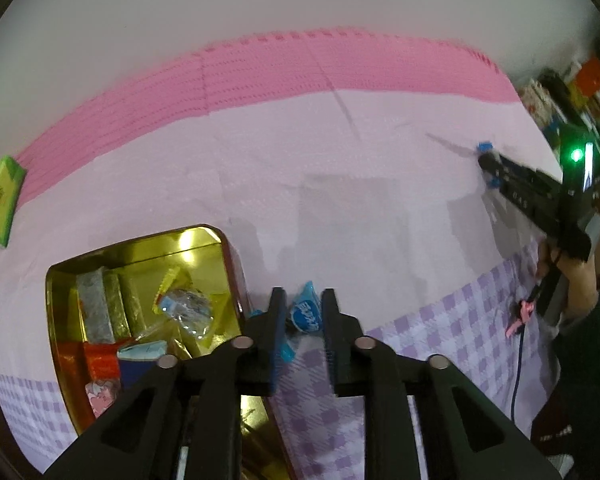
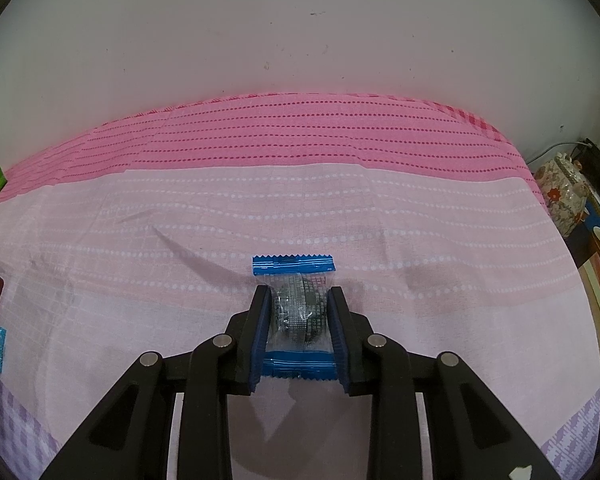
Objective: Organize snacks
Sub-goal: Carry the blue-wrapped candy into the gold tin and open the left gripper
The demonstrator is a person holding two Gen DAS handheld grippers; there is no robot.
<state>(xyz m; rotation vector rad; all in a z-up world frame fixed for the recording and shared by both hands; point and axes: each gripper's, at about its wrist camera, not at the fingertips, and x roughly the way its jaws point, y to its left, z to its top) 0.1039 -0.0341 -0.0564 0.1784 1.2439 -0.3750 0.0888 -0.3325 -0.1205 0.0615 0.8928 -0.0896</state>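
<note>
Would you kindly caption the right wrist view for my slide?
Right gripper shut on a blue-ended snack packet over the pink cloth.

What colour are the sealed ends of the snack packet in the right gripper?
Blue, with a clear middle, on the snack packet; best in the right wrist view.

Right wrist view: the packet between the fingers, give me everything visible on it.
The small clear plastic snack packet with blue serrated end seals lies flat on the pale pink tablecloth, long axis pointing away from the camera. Through the film shows a dark, grey-patterned, rounded snack; the print is too small to read. One blue seal lies beyond the fingertips, the other near the fingers' base. The right gripper is shut on it, blue-padded fingers pressing its two long sides. Nothing else touches it.
</note>
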